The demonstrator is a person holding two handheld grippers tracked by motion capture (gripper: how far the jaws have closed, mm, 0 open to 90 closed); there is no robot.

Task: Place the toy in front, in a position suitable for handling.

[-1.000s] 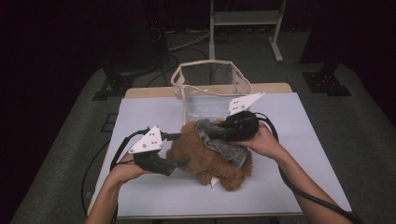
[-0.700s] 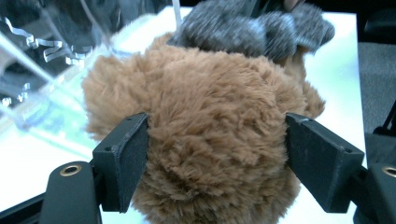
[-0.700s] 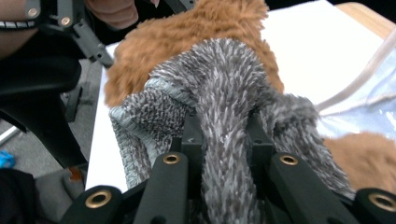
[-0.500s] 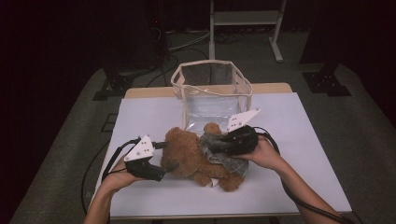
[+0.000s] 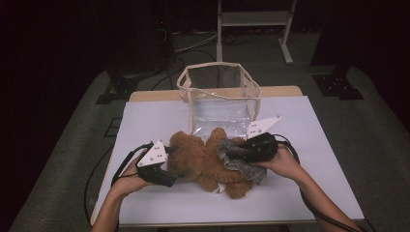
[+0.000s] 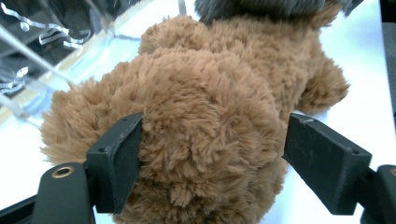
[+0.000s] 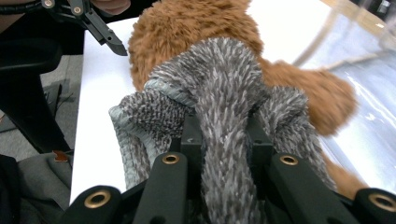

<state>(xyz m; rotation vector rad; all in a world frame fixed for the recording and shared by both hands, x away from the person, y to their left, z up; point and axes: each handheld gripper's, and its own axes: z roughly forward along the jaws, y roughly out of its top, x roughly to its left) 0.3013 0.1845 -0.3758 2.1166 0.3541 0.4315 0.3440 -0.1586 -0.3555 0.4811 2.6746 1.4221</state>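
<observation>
Brown plush bear (image 5: pixel 203 162) lying on its side on the white counter (image 5: pixel 319 145), just in front of the clear bag (image 5: pixel 220 99), a grey knitted garment (image 5: pixel 237 159) bunched around its body. Right gripper (image 5: pixel 241 153) pinching a fold of that garment, jaws pressed tight on the knit as seen in the right gripper view (image 7: pixel 224 135), hand (image 5: pixel 283 164) resting behind it at the bear's far side. Left gripper (image 5: pixel 171 166) at the bear's head end, jaws spread to either side of the fur in the left gripper view (image 6: pixel 210 154): the left jaw touching the pile, the right one with a sliver of gap, no real squeeze; just been opening a little, with the head between them. Judged from how things lie, dressing or undressing in progress, which of the two not clear; garment gathered in a lump on the torso rather than neatly pulled on or off, so most of the sleeve and hem work left, and the bag untouched behind. Against a second ago: bear and both grippers lower, toy now flat on the counter instead of lifted toward the bag's front wall, left gripper shifted outward toward the near-left, right one down with the knit in its pinch as before
</observation>
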